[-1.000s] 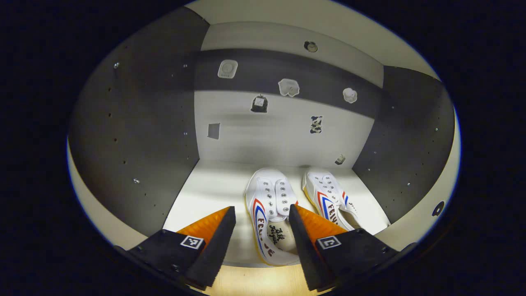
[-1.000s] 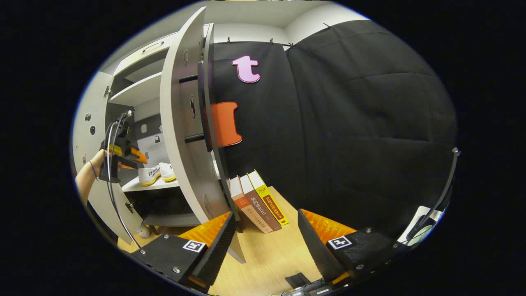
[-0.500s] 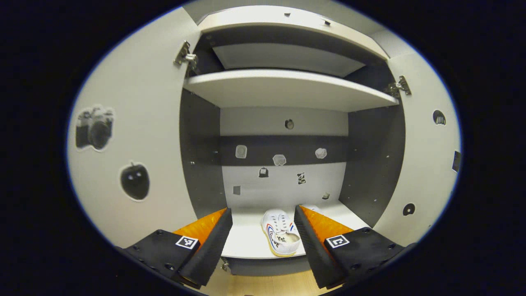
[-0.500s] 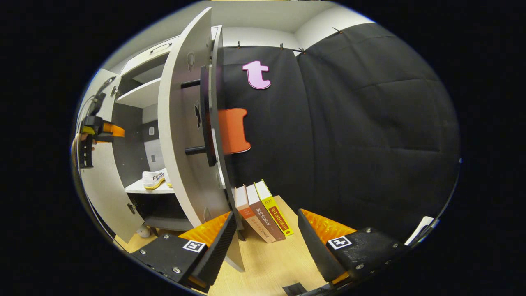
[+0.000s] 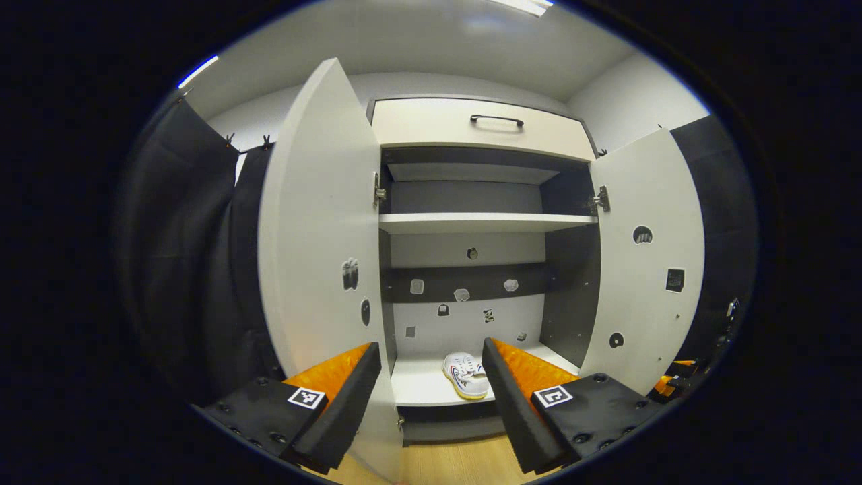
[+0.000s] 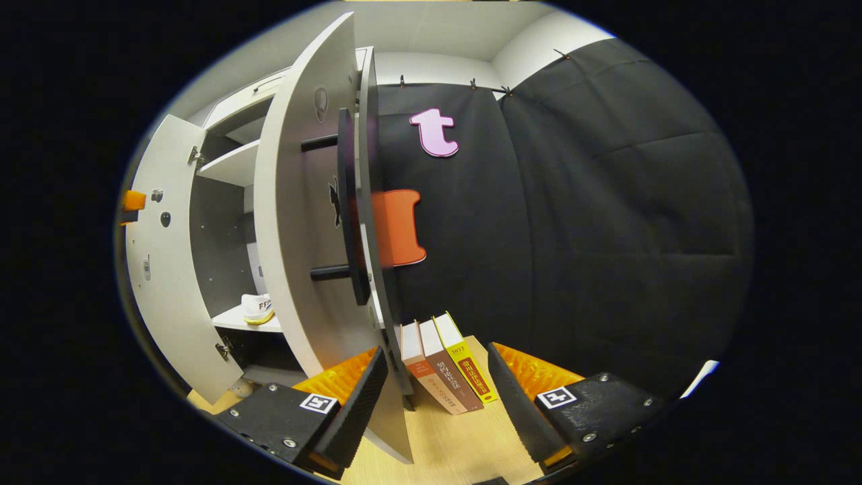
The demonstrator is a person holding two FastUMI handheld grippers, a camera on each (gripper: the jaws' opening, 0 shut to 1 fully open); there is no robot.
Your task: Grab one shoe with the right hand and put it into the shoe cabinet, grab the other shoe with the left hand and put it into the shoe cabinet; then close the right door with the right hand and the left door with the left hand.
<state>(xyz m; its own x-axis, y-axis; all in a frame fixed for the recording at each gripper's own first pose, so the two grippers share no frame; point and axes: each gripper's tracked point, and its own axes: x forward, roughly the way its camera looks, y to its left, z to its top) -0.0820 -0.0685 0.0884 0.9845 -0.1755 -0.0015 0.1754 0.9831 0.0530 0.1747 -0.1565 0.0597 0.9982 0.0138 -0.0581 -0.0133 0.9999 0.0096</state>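
The shoe cabinet stands with both doors swung wide. On its lower shelf lies a white shoe with red and blue stripes, toe towards the back; the spot to its right is hidden behind my finger. My left gripper hangs open and empty, well back from the cabinet front. The left door is to its left, the right door to its right. In the right gripper view my right gripper is open and empty, just behind the right door and its dark handle. A white shoe peeks past that door.
Three books lean against the black cloth wall beside the cabinet on the wooden floor. A drawer with a dark handle tops the cabinet. An upper shelf is bare. Part of the other gripper shows low at the right.
My left gripper has pulled back out of the cabinet, so the whole cabinet and both doors now show. My right gripper has edged closer to the right door's outer face.
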